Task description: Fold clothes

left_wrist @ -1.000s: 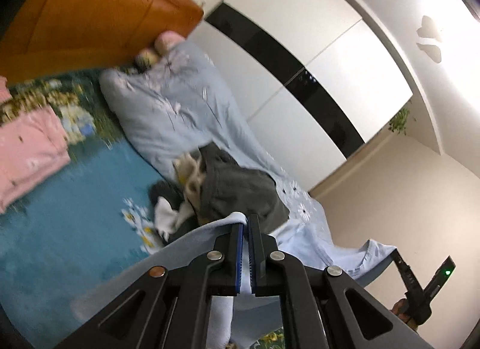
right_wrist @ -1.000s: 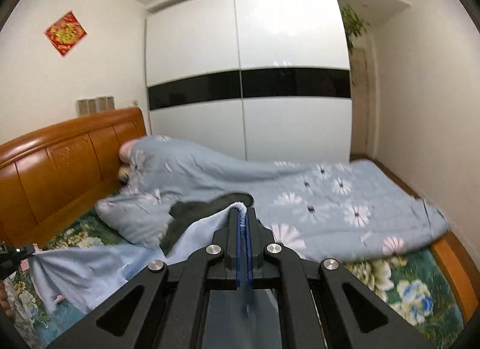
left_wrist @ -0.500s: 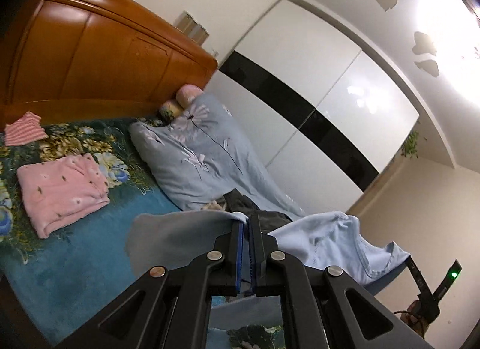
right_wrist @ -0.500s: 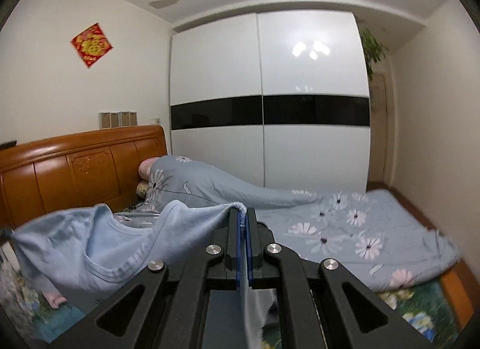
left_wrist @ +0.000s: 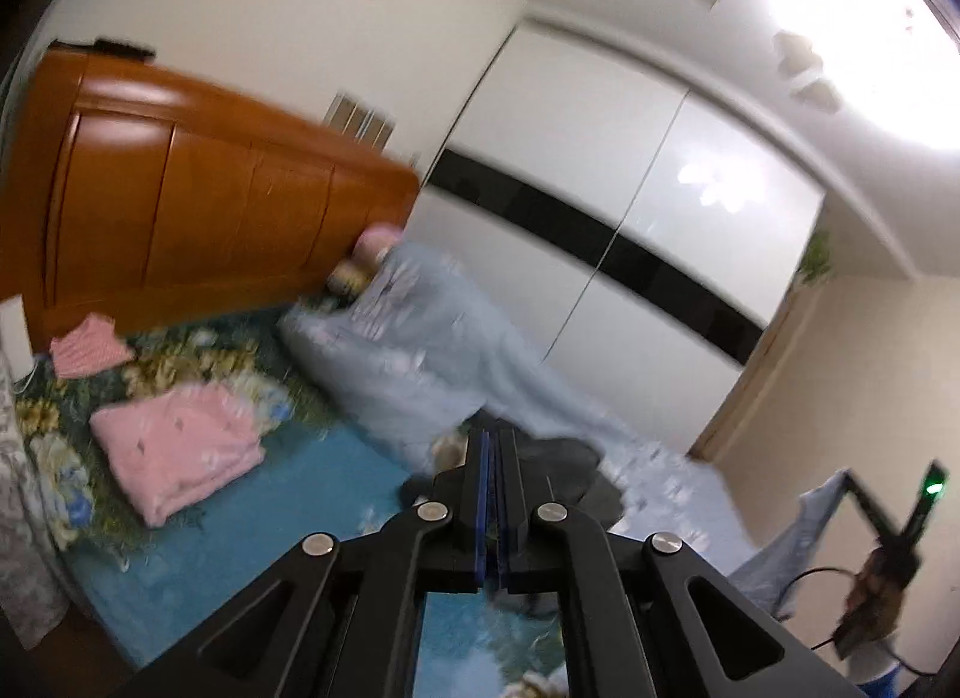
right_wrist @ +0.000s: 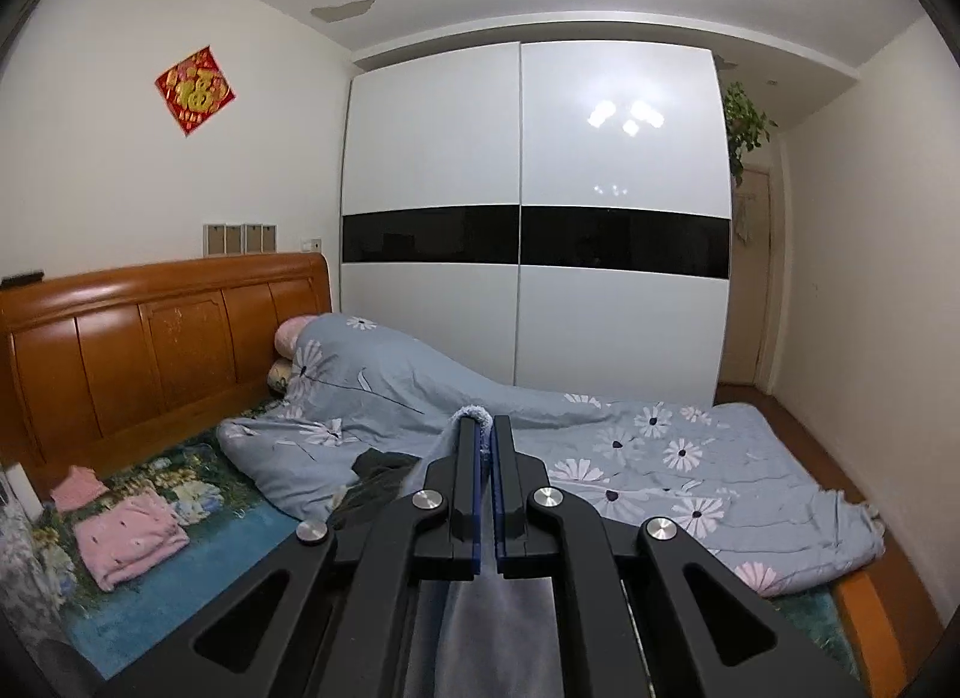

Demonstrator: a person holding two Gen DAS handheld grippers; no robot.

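My right gripper (right_wrist: 486, 428) is shut on a light blue shirt (right_wrist: 474, 413); a fold of it pokes out above the fingertips and the rest hangs below the jaws. In the left wrist view that shirt (left_wrist: 804, 536) dangles at the far right from the right gripper (left_wrist: 864, 494), held in a person's hand (left_wrist: 876, 584). My left gripper (left_wrist: 495, 440) is shut, and no cloth shows between its fingers. It hovers over the bed, pointing at a dark grey clothes pile (left_wrist: 570, 458). The left wrist view is blurred by motion.
A folded pink garment (left_wrist: 180, 458) (right_wrist: 129, 536) and a small striped pink one (left_wrist: 90, 338) (right_wrist: 75, 482) lie on the floral teal bed cover (left_wrist: 288, 518). A blue floral duvet (right_wrist: 660, 458) covers the far side. Wooden headboard (right_wrist: 150, 350) stands left, a wardrobe (right_wrist: 540, 218) behind.
The shirt edge seen at my left fingertips earlier no longer shows there; the shirt now hangs from the right gripper alone. Both views have tilted upward, and the left has swung left.
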